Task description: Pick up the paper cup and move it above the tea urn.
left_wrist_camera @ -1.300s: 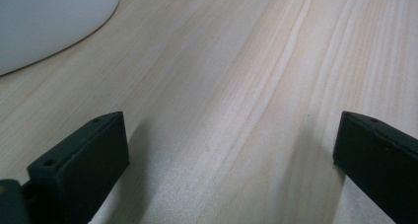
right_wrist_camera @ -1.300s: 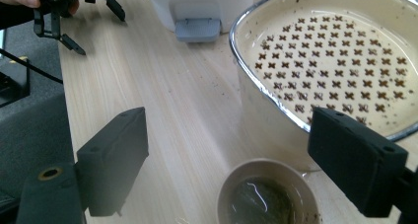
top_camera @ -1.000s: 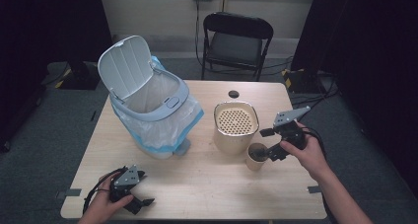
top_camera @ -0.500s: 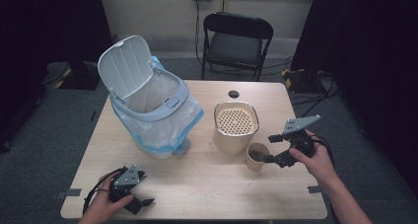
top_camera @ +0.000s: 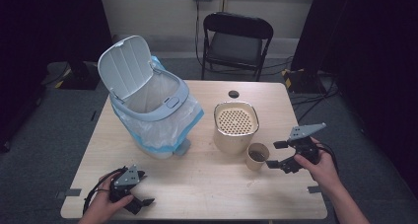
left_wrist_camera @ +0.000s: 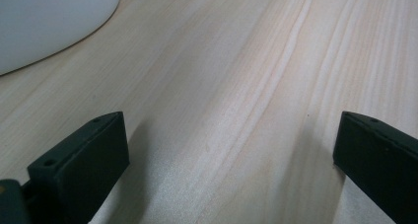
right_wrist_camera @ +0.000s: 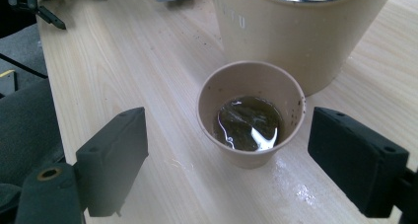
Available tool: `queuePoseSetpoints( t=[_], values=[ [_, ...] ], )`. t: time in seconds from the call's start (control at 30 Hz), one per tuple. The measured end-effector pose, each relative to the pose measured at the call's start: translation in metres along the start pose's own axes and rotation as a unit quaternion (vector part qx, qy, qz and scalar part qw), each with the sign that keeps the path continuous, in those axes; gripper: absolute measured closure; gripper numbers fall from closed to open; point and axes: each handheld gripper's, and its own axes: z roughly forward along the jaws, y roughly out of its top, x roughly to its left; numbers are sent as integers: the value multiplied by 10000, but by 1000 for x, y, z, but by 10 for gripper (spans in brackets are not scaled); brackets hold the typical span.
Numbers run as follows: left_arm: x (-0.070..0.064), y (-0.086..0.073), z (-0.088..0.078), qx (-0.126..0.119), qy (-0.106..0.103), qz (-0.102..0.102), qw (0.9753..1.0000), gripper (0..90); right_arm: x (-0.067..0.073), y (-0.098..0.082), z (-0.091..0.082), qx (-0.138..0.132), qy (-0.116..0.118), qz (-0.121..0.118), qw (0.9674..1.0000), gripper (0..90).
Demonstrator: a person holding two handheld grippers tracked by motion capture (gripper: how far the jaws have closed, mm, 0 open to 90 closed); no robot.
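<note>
A beige paper cup [top_camera: 257, 156] [right_wrist_camera: 249, 113] holding a little dark liquid stands upright on the wooden table [top_camera: 207, 184], just in front of a beige container [top_camera: 235, 128] [right_wrist_camera: 296, 31] with a perforated lid. My right gripper [top_camera: 273, 154] sits low just right of the cup, open. In the right gripper view its black fingers [right_wrist_camera: 116, 157] flank the cup from short of it without touching. My left gripper [top_camera: 144, 188] [left_wrist_camera: 229, 150] rests near the table's front left corner, open over bare wood.
A grey-blue bin [top_camera: 153, 105] with a raised lid and a plastic liner stands at the left middle. A small dark disc [top_camera: 233, 93] lies near the far edge. A black folding chair [top_camera: 236, 41] stands behind the table. Wet spots [right_wrist_camera: 296, 187] mark the wood by the cup.
My right gripper has drawn back from the cup toward the right and sunk closer to the table, jaws still wide. The cup and the left gripper stayed put.
</note>
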Motion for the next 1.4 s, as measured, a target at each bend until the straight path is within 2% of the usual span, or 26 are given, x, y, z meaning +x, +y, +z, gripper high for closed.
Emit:
queuePoseSetpoints(
  t=[0.37,0.8,0.93,1.17,1.4],
  values=[
    [0,0,0,1,0,1,10000,0,-4,-18,1,1,-40,145,9999,148],
    [0,0,0,2,2,3,10000,0,-8,-40,12,54,-110,266,9996,148],
    [0,0,0,12,0,4,10000,0,-10,-45,16,-113,-79,284,9995,144],
    [0,0,0,2,2,2,10000,0,-12,-50,23,-139,-219,224,9994,145],
    [0,0,0,3,-1,-1,10000,0,-15,-55,30,-239,-195,211,9993,145]
  ],
)
